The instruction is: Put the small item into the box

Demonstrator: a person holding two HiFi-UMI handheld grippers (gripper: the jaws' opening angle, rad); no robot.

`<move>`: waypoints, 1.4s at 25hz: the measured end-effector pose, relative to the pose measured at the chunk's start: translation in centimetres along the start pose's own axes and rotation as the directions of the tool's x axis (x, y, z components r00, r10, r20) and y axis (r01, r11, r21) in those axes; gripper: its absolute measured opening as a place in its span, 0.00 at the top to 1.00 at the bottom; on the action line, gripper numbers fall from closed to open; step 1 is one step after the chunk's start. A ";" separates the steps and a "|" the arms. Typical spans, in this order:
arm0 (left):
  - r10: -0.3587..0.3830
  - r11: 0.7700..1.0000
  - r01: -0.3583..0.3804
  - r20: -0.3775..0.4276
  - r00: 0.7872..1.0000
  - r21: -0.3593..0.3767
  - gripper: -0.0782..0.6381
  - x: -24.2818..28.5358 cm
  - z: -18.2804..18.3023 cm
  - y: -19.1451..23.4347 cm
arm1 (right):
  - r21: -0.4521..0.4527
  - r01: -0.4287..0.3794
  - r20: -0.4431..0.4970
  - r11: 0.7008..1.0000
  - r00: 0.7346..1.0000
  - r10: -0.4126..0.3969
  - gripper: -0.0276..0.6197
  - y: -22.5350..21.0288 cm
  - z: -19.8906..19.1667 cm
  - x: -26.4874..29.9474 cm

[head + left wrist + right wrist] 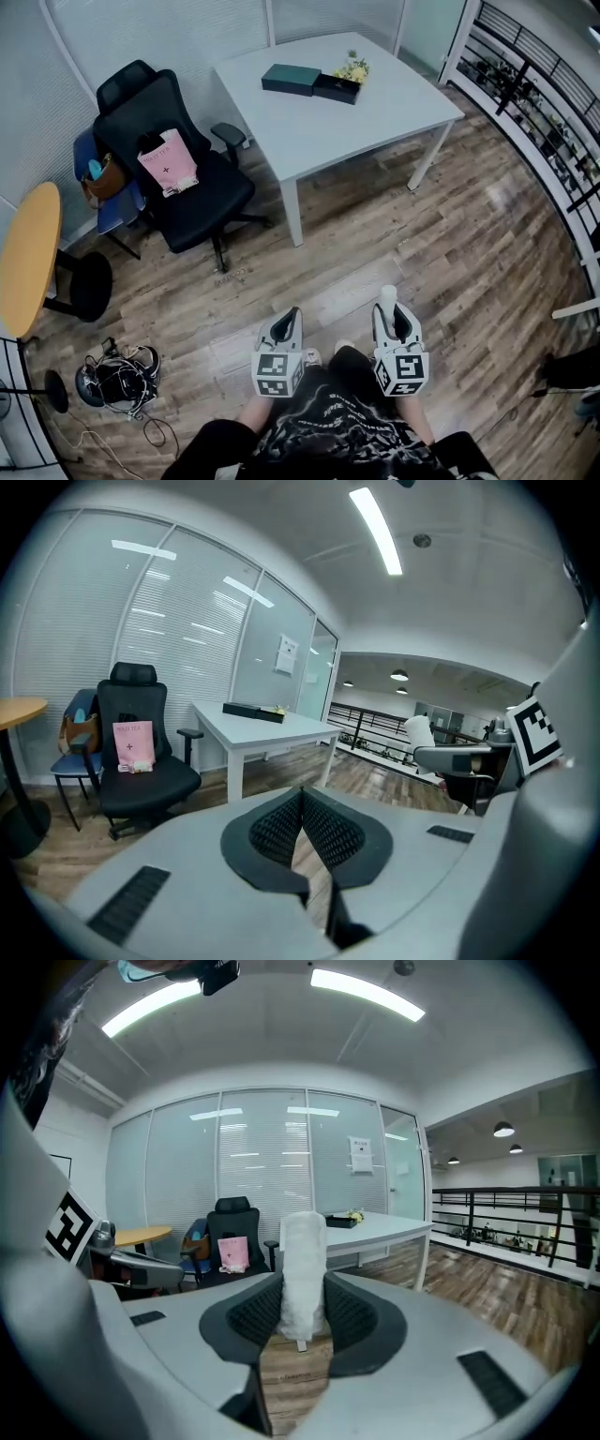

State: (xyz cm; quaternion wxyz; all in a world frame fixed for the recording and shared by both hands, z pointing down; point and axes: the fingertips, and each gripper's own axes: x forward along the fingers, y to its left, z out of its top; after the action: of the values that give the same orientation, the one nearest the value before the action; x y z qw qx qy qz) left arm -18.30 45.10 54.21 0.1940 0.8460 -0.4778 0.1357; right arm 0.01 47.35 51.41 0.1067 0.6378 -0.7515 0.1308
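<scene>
Early stage. The right gripper (302, 1314) is clamped on the small white fluffy item (303, 1255), which stands between the pads and sticks out past the tips. The left gripper (302, 819) has its jaws closed together with nothing between them. Pickup looks done; the carry and drop-off remain. The white table (375, 122) sits well ahead of both sets of jaws, with a dark green box (291, 79) and a black box (337, 89) side by side on it (can't tell which is the target). Neither gripper is near either box, so most of the task is left.
</scene>
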 end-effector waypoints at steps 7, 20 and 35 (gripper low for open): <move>-0.018 1.000 0.019 -0.025 1.000 0.010 0.87 1.1 -0.3 0.0 | -0.003 0.001 -0.021 1.000 1.000 -0.001 0.74 -0.7 -0.5 0.9; 0.005 0.999 -0.005 -0.008 1.000 -0.041 0.87 7.9 3.0 0.7 | -0.070 -0.125 -0.050 0.990 0.991 0.122 0.74 -3.8 2.0 10.2; 0.141 0.982 -0.140 -0.002 0.990 -0.126 0.87 20.8 10.0 1.0 | -0.049 -0.223 -0.027 0.974 0.975 0.222 0.74 -14.6 7.0 22.2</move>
State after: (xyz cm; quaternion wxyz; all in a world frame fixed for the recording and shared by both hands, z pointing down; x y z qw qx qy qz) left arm -8.18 24.36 54.18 0.2353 0.7967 -0.5445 0.1155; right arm 10.79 22.14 52.93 0.1159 0.5452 -0.8201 0.1292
